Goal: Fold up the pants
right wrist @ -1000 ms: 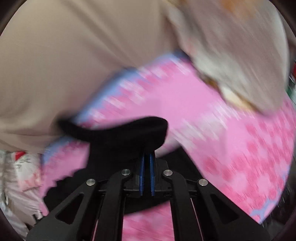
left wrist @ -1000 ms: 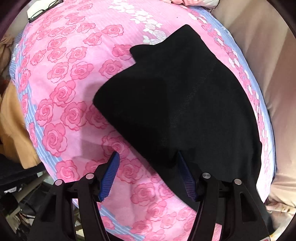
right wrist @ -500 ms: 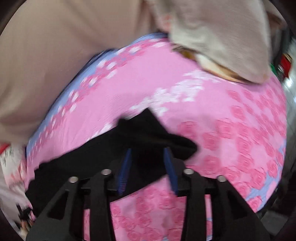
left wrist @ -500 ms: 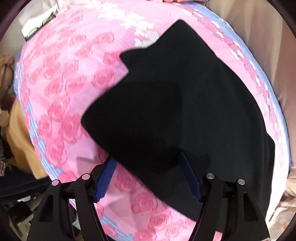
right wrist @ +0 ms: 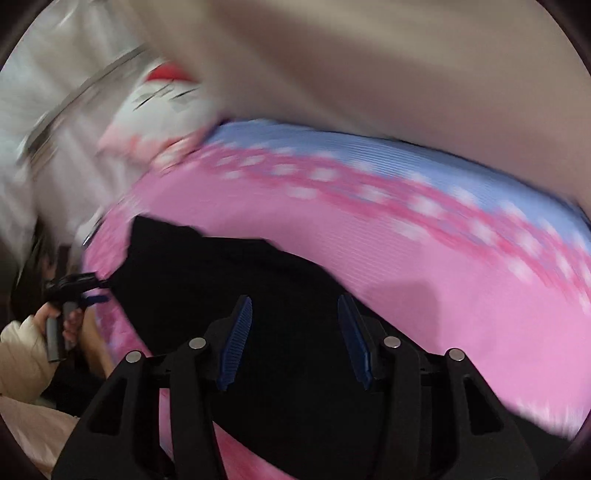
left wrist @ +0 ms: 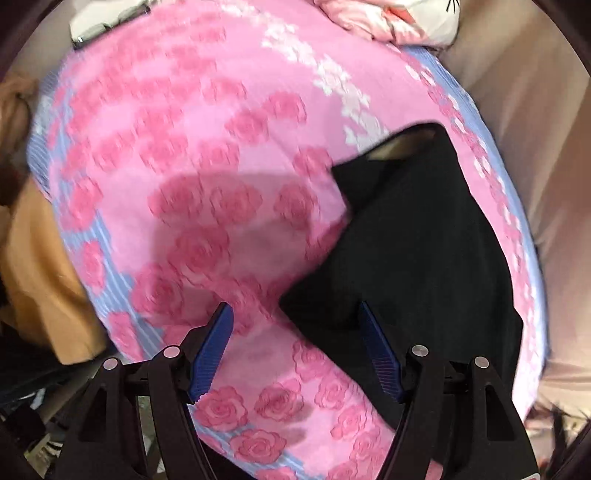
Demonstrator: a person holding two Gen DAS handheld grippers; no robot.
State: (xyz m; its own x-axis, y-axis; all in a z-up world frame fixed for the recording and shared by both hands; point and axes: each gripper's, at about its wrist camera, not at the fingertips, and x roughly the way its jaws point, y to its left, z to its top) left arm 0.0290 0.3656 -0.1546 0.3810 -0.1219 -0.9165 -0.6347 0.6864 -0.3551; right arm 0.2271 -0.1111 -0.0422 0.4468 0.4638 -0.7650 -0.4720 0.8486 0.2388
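Observation:
The black pants lie folded on the pink rose bedspread, toward its right side. My left gripper hangs open over the pants' near left corner; its right finger is above black cloth, its left finger above the bedspread, and neither presses on anything. In the right wrist view the pants spread flat under my right gripper. Its jaws are opening, with only flat cloth below the gap. A hand holds the left gripper at the pants' far left edge.
A tan cloth hangs off the bed's left side. Pink and white pillows sit at the head of the bed, with a white plush beside them. A beige wall runs along the right edge.
My right gripper was shut on a raised fold of the pants; it has let go and the cloth lies flat. The left gripper has slid left, so the pants sit further right in its view.

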